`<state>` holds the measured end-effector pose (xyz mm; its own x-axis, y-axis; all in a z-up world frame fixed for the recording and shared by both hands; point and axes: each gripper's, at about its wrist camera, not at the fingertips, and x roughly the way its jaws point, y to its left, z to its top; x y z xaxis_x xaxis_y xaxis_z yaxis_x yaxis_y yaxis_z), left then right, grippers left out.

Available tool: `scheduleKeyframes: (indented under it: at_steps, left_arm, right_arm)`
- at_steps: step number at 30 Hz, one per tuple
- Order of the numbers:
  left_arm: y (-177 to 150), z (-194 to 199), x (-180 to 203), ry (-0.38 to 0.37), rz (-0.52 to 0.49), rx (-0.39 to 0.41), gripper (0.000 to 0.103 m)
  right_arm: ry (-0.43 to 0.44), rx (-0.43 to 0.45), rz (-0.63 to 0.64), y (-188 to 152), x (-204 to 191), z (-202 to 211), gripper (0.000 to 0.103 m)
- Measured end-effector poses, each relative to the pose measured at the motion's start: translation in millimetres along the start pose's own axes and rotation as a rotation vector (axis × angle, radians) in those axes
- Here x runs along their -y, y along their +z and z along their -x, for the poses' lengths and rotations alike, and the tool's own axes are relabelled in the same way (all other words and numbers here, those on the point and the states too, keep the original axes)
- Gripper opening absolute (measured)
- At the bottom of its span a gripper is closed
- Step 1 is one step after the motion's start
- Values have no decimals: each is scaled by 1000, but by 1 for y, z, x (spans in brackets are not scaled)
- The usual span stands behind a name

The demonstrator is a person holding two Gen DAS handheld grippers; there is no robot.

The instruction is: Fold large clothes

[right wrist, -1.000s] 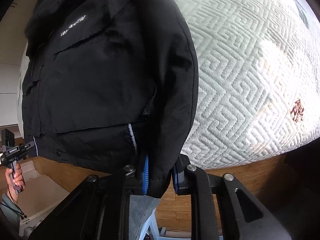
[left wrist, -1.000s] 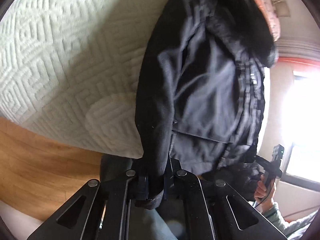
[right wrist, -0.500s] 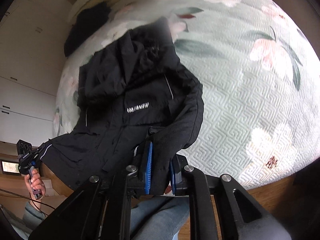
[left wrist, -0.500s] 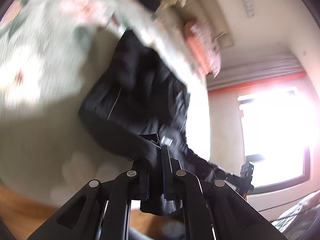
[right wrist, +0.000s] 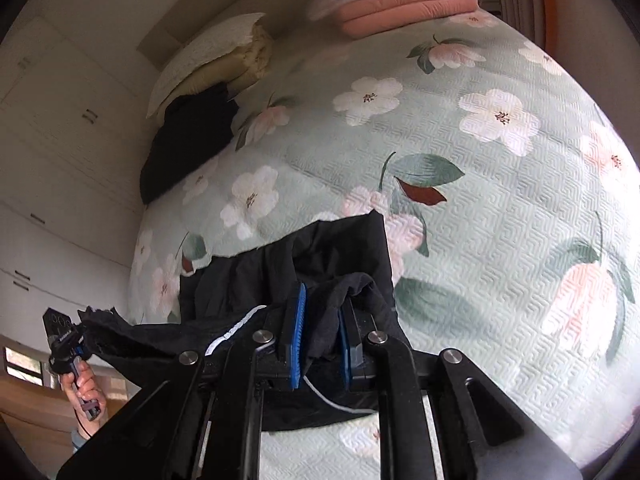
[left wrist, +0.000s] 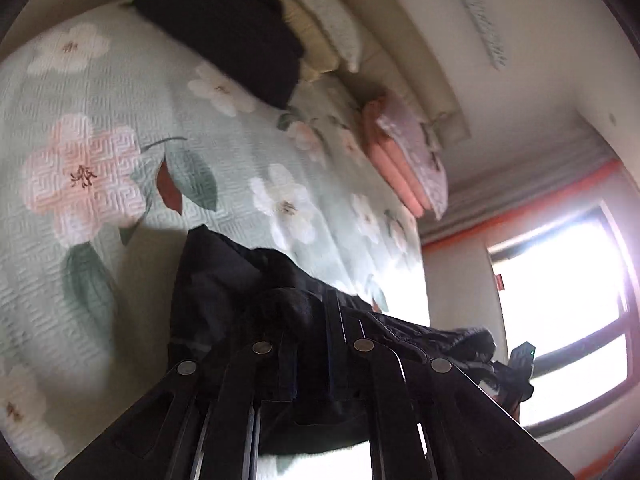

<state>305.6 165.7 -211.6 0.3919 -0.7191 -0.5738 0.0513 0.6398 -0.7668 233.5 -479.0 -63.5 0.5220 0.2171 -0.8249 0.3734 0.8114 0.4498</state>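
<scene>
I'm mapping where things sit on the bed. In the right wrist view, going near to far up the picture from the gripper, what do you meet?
right gripper shut on the black jacket → floral bedspread → folded pink blankets at the far end.

I saw a bed (right wrist: 500, 208) covered by a pale green quilted spread with a flower print. At its far end lay a dark folded garment (right wrist: 188, 140) against a cream pillow stack (right wrist: 216, 56), and folded pink bedding (right wrist: 404, 4) apart from them. The black jacket (right wrist: 332, 252) draped onto the near part.
</scene>
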Motion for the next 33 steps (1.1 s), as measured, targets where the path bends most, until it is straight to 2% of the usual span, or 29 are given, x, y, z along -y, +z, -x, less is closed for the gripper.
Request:
scheduleKeyframes:
  at_steps: [2, 4, 6, 7, 9, 11, 13, 15, 18, 19, 20, 21, 23, 25, 26, 27, 28, 29, 30, 31, 33]
  left_arm:
    - [14, -43, -23, 68, 56, -25, 13]
    - [21, -84, -50, 140, 106, -65, 13]
    - [22, -122, -84, 189, 201, -125, 14]
    - [21, -134, -100, 176, 255, -150, 14]
    - [21, -144, -132, 79, 399, -169, 14]
    - [28, -131, -146, -7, 473, -176, 14]
    - [38, -112, -144, -25, 449, -188, 15]
    - [51, -91, -133, -39, 416, -205, 15]
    - [69, -72, -105, -35, 344, -245, 15]
    - [73, -68, -97, -25, 316, -250, 15]
    - [77, -62, -88, -17, 290, -250, 15]
    - [79, -57, -82, -14, 276, -256, 15]
    - [83, -50, -75, 16, 244, -272, 15]
    - [85, -45, -74, -3, 238, -284, 15]
    - [84, -41, -74, -28, 252, -293, 19]
    - [83, -33, -77, -46, 262, -281, 29]
    - [87, -19, -76, -64, 266, -229, 35]
    - [91, -8, -73, -70, 270, -186, 49]
    - [96, 7, -74, -68, 285, -130, 58]
    - [99, 23, -71, -61, 281, -82, 60]
    - [98, 40, -56, -29, 222, -53, 63]
  right_arm:
    - [-10, -53, -42, 24, 19, -56, 19]
    - [-41, -133, -83, 30, 38, -116, 19]
    - [-53, -211, -128, 29, 59, -167, 19]
    - [-45, -250, -142, 23, 72, -180, 19]
    - [20, -306, -215, 18, 94, -202, 19]
    - [121, -336, -284, 22, 111, -199, 22]
    - [228, -337, -338, 28, 125, -182, 26]
    - [271, -337, -334, 33, 126, -164, 28]
    - [212, -327, -245, 35, 110, -145, 30]
    - [166, -299, -216, 37, 106, -138, 35]
    - [97, -264, -190, 40, 106, -129, 48]
    - [73, -234, -186, 43, 109, -123, 54]
    - [75, -192, -191, 45, 111, -102, 54]
    - [37, -170, -121, 42, 95, -80, 54]
    - [6, -164, -65, 37, 81, -71, 54]
    - [-13, -161, -20, 32, 69, -68, 54]
    - [-20, -157, 14, 26, 57, -64, 54]
    - [-20, -151, 43, 20, 43, -60, 54]
    - [-20, -144, 73, 13, 28, -61, 54]
    - [-22, -136, 103, 7, 13, -59, 54]
    - [-42, -117, 188, -8, -20, -61, 54]
